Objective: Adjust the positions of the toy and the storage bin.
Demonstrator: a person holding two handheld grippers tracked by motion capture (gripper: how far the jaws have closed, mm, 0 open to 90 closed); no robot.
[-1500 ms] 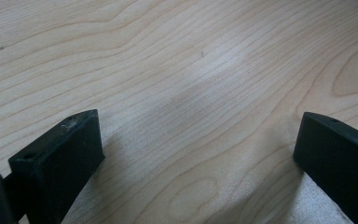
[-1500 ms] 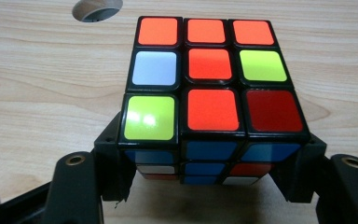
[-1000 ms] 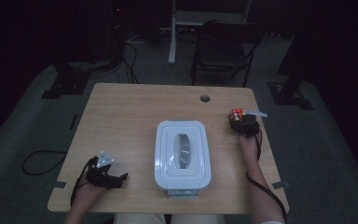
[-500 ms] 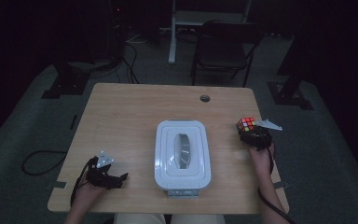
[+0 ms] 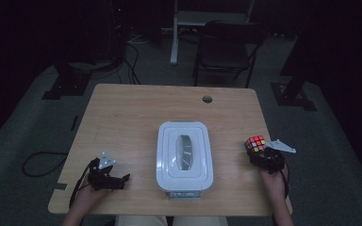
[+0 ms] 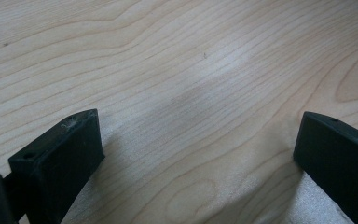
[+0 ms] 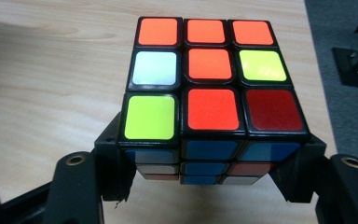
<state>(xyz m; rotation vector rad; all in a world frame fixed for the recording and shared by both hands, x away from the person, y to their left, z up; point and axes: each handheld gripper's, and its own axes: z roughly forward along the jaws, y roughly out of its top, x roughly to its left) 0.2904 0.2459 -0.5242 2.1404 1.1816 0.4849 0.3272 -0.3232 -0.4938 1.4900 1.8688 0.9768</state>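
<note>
**Puzzle cube held at the right edge, lidded box to its left**

Item: puzzle cube (image 7: 213, 88), scrambled, top face mostly orange with yellow, white and dark red squares; blue squares along the near side. Location: clamped between the jaws of the right gripper (image 5: 262, 153), above the right margin of the wooden table (image 5: 136, 117), close to the table's right edge. The jaws press on two opposite sides of the cube, low down, so most of the cube stands clear above them.

Item: white box (image 5: 184, 154) with a closed lid, rectangular, long axis running from the person's side toward the far side. Location: middle of the table, near the front edge. It lies to the left of the held cube, apart from it, with bare wood between.

Item: left gripper (image 5: 118, 180), jaws spread wide, nothing between them, resting low over bare wood at the front left, about as far from the box as the cube is.

Judgement: if the cube is bound for the box, the right hand carries it leftward; the lid is on, and the free left gripper is the one placed to lift it.
</note>
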